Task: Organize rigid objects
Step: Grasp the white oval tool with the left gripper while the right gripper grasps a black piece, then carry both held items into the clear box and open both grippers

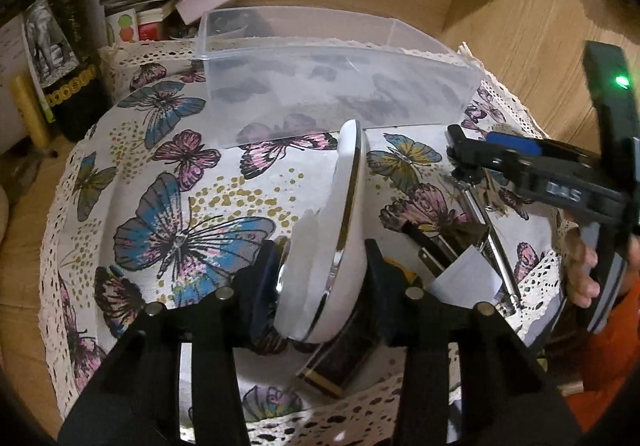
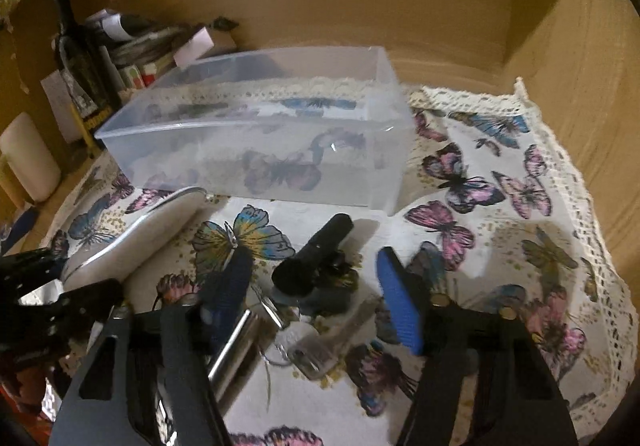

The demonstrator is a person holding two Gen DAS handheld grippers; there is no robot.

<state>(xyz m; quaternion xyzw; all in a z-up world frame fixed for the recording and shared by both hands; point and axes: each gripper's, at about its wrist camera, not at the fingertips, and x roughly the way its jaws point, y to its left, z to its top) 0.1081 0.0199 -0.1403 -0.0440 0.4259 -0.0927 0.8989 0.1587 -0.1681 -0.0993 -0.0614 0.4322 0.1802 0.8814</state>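
My left gripper [image 1: 320, 278] is shut on a white oval compact with a chrome rim [image 1: 340, 230], held on edge above the butterfly cloth; it also shows in the right wrist view [image 2: 160, 222]. A clear plastic box [image 1: 332, 78] stands open behind it, also in the right wrist view [image 2: 260, 126]. My right gripper [image 2: 316, 286] is open over a black cylindrical object [image 2: 312, 258], a chrome tube [image 2: 236, 342] and a silver key [image 2: 316, 350]. The right gripper shows in the left wrist view [image 1: 520, 162].
A butterfly-print cloth with lace edge [image 2: 520, 206] covers the surface inside a cardboard-walled space. A dark bottle [image 1: 68, 46], papers and boxes [image 1: 140, 2] stand at the back left. A dark box with gold bands [image 1: 336, 366] lies under the compact.
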